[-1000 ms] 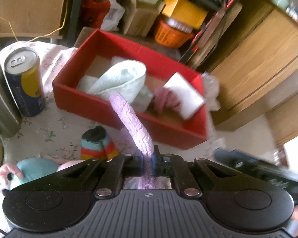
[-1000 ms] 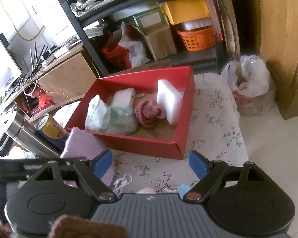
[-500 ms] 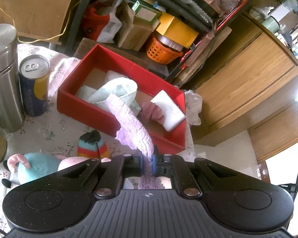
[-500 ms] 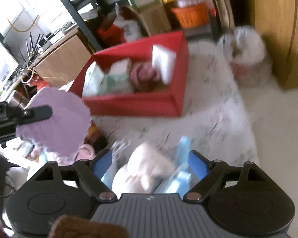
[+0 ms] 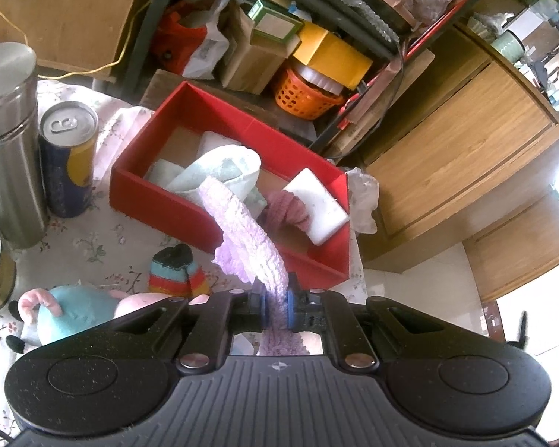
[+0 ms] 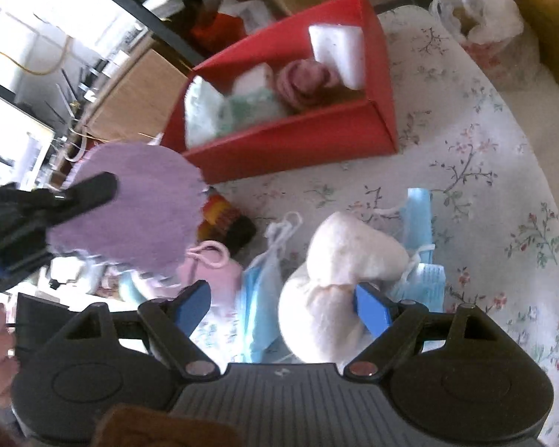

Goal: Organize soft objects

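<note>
My left gripper (image 5: 275, 307) is shut on a lilac fluffy cloth (image 5: 242, 231) and holds it in the air, short of the red box (image 5: 175, 208). The cloth also shows at the left of the right wrist view (image 6: 130, 205). The red box (image 6: 290, 141) holds a pale green cloth (image 5: 220, 171), a pink knit piece (image 5: 287, 208) and a white sponge (image 5: 316, 205). My right gripper (image 6: 283, 305) is open low over the table, with a cream plush piece (image 6: 339, 260) between its fingers, against the right pad (image 6: 372, 305).
A striped sock (image 5: 175, 272) and a blue-and-pink plush toy (image 5: 67, 309) lie on the floral tablecloth (image 6: 484, 186). Blue face masks (image 6: 417, 223) lie by the cream plush. A drink can (image 5: 67, 156) and a steel flask (image 5: 7, 141) stand at the left. Shelves with clutter stand behind.
My left gripper has lifted and drawn back from the box with the lilac cloth. My right gripper has dropped toward the table and now straddles the cream plush.
</note>
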Tool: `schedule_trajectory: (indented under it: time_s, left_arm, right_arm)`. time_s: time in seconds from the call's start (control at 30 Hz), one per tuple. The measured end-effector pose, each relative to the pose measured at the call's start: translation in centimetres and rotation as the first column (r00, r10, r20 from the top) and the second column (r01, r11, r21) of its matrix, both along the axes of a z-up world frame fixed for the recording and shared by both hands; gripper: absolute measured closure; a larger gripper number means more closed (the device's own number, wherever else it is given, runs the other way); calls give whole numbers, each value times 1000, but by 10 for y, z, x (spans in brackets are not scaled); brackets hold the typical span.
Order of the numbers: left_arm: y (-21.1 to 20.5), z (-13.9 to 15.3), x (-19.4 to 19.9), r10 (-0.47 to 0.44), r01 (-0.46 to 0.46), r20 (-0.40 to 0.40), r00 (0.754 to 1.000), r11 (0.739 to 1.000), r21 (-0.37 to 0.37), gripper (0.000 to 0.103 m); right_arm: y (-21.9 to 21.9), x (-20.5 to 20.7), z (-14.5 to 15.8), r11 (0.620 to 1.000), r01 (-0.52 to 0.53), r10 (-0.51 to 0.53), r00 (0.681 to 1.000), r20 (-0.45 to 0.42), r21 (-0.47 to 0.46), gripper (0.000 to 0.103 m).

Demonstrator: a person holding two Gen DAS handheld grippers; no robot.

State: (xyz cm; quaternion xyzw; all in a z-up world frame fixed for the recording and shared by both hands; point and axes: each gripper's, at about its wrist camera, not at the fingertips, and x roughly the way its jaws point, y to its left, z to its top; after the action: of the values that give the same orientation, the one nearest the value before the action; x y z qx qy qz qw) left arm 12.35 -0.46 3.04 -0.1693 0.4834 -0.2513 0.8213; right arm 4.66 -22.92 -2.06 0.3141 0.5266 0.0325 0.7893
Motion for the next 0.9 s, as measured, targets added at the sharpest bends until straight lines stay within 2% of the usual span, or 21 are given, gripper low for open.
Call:
schedule_trajectory:
  time_s: [0.13, 0.2, 0.27, 0.5, 0.57, 0.67, 0.73, 0.8, 0.87, 0.9]
  left_arm:
    - [-2, -2, 1, -9, 9, -6, 1000, 1000, 0, 97]
    - [-2, -2, 1, -12, 12, -6, 1000, 1000, -1, 97]
    - [-1, -1, 1, -11, 10, -4, 1000, 1000, -5, 96]
    - [3, 4, 2, -1, 1, 2, 1000, 1000, -22, 93]
    - [5, 5, 2, 2, -2, 4, 1000, 1000, -25, 93]
    - [6, 6, 3, 11, -11, 5, 1000, 999, -33, 92]
    - [7, 7, 3, 12, -12, 6, 1000, 999, -35, 92]
    - [7, 8, 2, 12, -11, 7, 1000, 999, -36, 92]
    - [8, 8, 3, 11, -11, 9, 1000, 999, -37, 92]
    - [10, 9, 3, 14, -14, 10, 1000, 999, -40, 91]
  right_arm:
    - [3, 8, -22, 999, 12, -14, 999, -46, -38, 46]
    - [4, 9, -25, 999, 4, -6, 999, -33, -45, 54]
    - [2, 10, -26, 999, -11, 10, 1000, -26, -33, 74]
    - [-8, 1, -19, 1000, -7, 8, 1000, -10, 20, 81]
    - [-13, -2, -11, 999, -3, 3, 1000, 8, 47, 91]
    - [-13, -3, 0, 999, -18, 16, 999, 46, 36, 94]
    - [-11, -3, -1, 999, -23, 22, 999, 35, 23, 94]
    - [-10, -1, -11, 999, 8, -7, 1000, -7, 52, 91]
    - [-4, 5, -12, 1000, -5, 5, 1000, 1, 19, 88]
    - [-2, 8, -12, 1000, -6, 6, 1000, 6, 15, 81]
